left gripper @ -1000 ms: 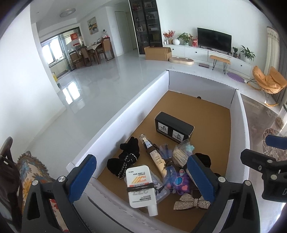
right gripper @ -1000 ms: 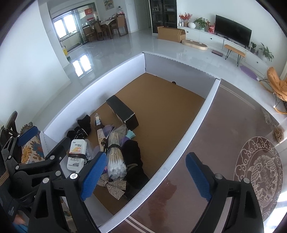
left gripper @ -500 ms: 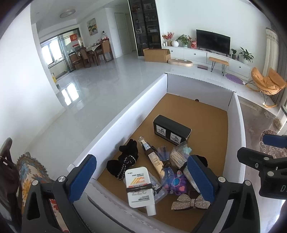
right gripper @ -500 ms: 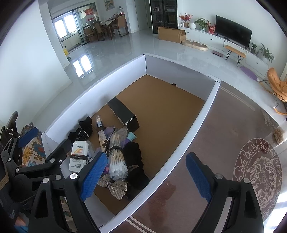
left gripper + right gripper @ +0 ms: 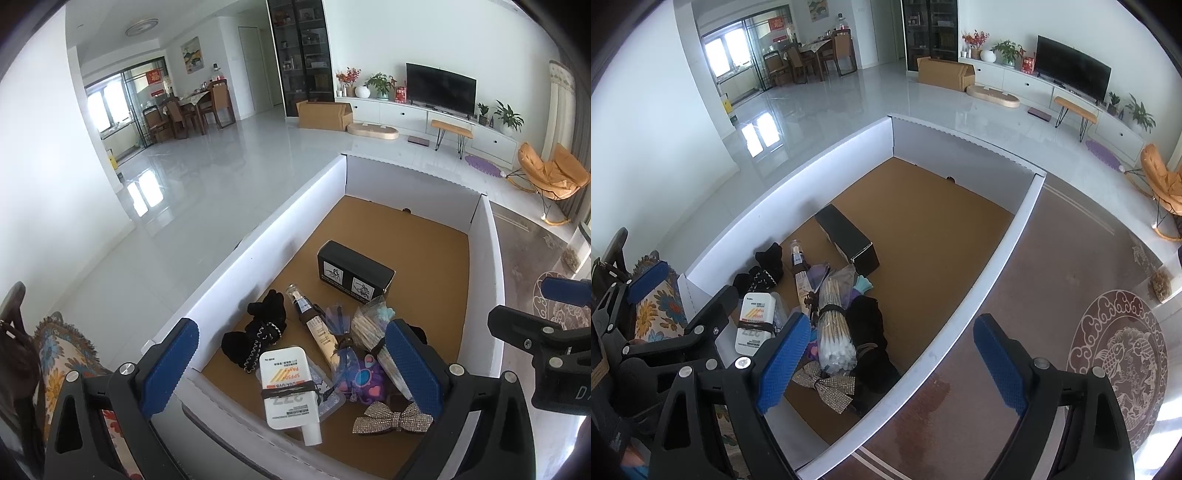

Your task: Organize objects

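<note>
A white-walled box point(image 5: 258, 254) with a brown floor holds a pile at its near end: a white sunscreen tube point(image 5: 286, 387), black gloves point(image 5: 262, 332), a slim pump bottle point(image 5: 310, 321), a bundle of cotton swabs point(image 5: 834, 325), a purple toy point(image 5: 360, 380), a glittery bow point(image 5: 391, 421) and a black box point(image 5: 352, 271). My left gripper point(image 5: 291, 365) is open and empty above the pile. My right gripper point(image 5: 890, 360) is open and empty over the box's right wall point(image 5: 960, 306).
A brown patterned rug point(image 5: 1071, 295) lies right of the box. A floral cushion point(image 5: 62, 354) is at the near left. White tile floor point(image 5: 184, 192) stretches beyond, with a TV unit point(image 5: 436, 110) and orange chair point(image 5: 550, 170) far off.
Both grippers have drifted slightly, so the box and pile sit a little higher in view. Nothing in the box has moved.
</note>
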Demonstrator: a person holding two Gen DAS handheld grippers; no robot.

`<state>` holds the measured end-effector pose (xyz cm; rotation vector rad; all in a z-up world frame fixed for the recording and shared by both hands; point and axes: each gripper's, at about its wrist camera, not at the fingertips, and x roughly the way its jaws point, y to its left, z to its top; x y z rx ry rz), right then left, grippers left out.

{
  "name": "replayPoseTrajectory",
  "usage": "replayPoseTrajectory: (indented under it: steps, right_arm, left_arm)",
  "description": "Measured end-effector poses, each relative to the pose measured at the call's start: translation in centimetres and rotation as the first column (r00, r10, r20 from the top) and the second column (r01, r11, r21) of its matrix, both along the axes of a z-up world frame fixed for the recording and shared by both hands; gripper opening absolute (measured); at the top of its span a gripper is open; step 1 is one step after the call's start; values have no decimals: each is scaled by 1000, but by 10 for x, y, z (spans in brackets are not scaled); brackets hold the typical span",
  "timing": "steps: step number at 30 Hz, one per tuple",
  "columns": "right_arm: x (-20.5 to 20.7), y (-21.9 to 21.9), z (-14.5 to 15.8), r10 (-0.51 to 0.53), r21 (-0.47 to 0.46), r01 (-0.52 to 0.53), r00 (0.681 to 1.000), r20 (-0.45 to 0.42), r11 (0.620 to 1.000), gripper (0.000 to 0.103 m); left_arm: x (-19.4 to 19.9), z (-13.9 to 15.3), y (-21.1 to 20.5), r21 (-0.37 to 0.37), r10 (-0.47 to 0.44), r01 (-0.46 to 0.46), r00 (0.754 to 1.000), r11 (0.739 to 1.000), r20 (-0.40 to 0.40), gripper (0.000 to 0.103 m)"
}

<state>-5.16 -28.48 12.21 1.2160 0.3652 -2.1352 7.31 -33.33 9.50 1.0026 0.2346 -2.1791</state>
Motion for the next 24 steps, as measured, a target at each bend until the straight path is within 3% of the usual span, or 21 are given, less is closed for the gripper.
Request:
replayPoseTrajectory:
  steps: [24]
  right_arm:
    - [2, -1, -2, 6, 12, -6, 1000, 5, 1000, 90]
  left_arm:
    - [0, -2, 0, -3, 3, -3, 1000, 1000, 1, 103]
